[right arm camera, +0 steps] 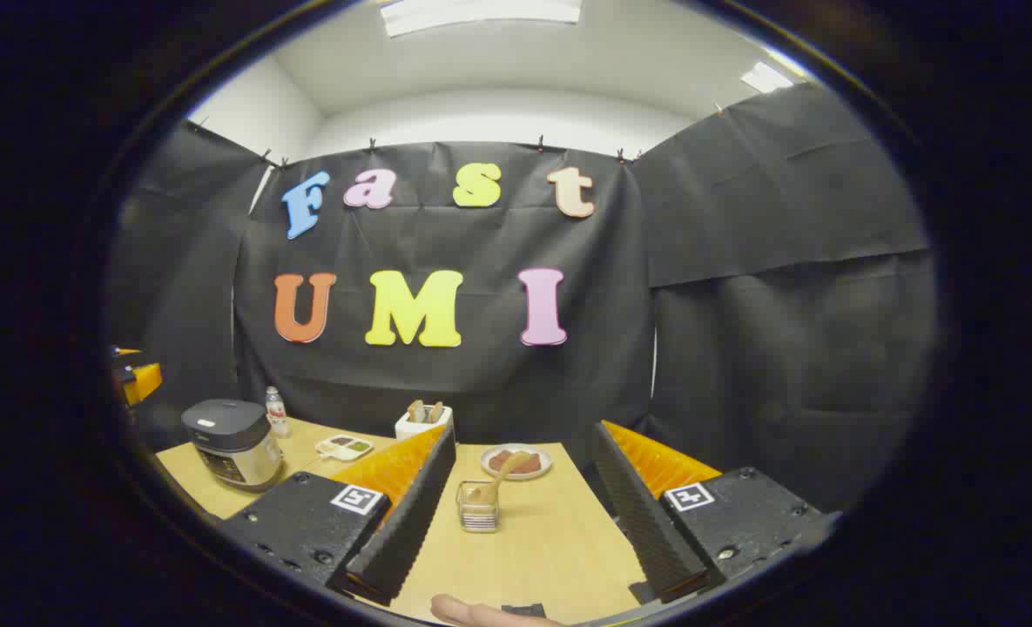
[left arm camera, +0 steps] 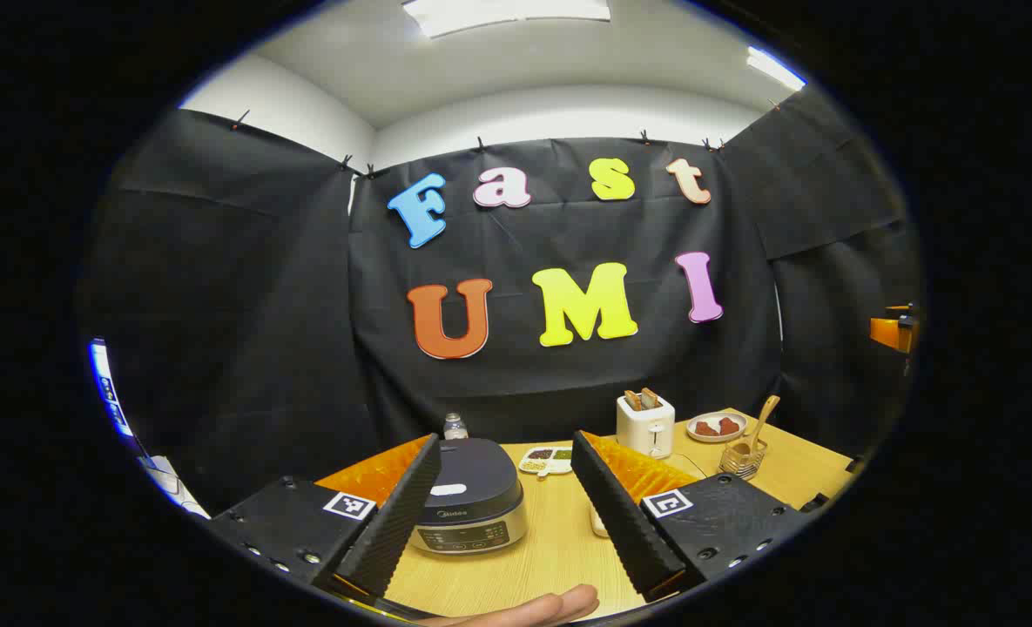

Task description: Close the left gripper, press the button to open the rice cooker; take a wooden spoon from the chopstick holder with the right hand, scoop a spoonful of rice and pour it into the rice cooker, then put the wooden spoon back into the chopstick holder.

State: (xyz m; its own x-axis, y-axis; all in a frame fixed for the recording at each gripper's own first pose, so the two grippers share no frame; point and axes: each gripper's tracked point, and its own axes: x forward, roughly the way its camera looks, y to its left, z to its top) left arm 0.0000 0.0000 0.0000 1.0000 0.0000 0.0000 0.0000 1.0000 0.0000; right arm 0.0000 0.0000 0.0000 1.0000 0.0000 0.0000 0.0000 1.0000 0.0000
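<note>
Ribbed fingers (left arm camera: pixel 394 522) frame round lidded rice cooker (left arm camera: pixel 468 505) on wood-grain table (left arm camera: pixel 559 540).

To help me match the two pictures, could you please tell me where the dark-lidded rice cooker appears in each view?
Left gripper view: the dark-lidded, silver-bodied rice cooker sits low and left of centre, between the gripper's fingers.
Right gripper view: the rice cooker stands at the far left, on the table's edge.
Shared landmark: the white toaster by the back wall.

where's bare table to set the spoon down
Bare wooden table lies in front of the wire chopstick holder, and between the grey rice cooker and white toaster. The back edge, around the red-food plate, is crowded.
</note>
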